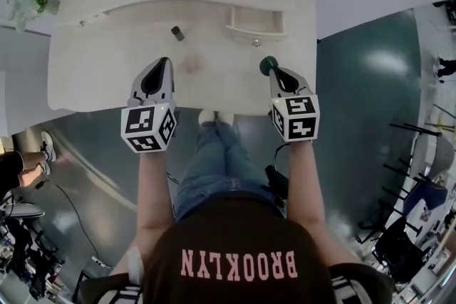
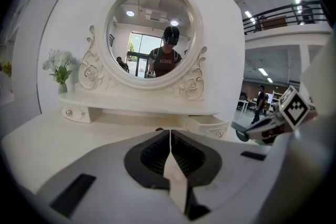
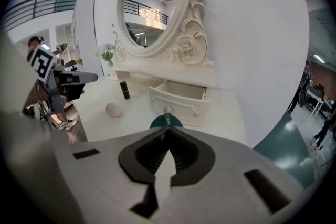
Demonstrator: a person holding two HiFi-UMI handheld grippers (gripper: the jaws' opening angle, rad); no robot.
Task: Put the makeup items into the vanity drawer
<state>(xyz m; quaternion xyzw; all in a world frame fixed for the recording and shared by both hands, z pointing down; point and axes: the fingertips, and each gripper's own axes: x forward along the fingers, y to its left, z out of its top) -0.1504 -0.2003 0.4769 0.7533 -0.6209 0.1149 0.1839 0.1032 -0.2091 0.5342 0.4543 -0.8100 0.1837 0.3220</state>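
On the white vanity top (image 1: 107,75) a drawer (image 1: 256,21) stands pulled open at the back right. My right gripper (image 1: 276,72) is shut on a dark green round makeup item (image 1: 268,65), which is held above the tabletop in front of the drawer. In the right gripper view that green item (image 3: 167,123) pokes out from the closed jaws, just before the drawer (image 3: 181,93). My left gripper (image 1: 162,63) is shut with nothing in it, its jaws meeting in the left gripper view (image 2: 170,131). A small dark bottle (image 1: 177,33) stands upright and a pale egg-shaped sponge (image 1: 191,65) lies near it.
A round ornate mirror (image 2: 151,34) rises behind the vanity, with a flower vase (image 2: 61,72) on its shelf at the left. A second small drawer (image 2: 76,112) sits closed at the left. The person's legs (image 1: 217,153) are at the table's front edge; teal floor lies to the right.
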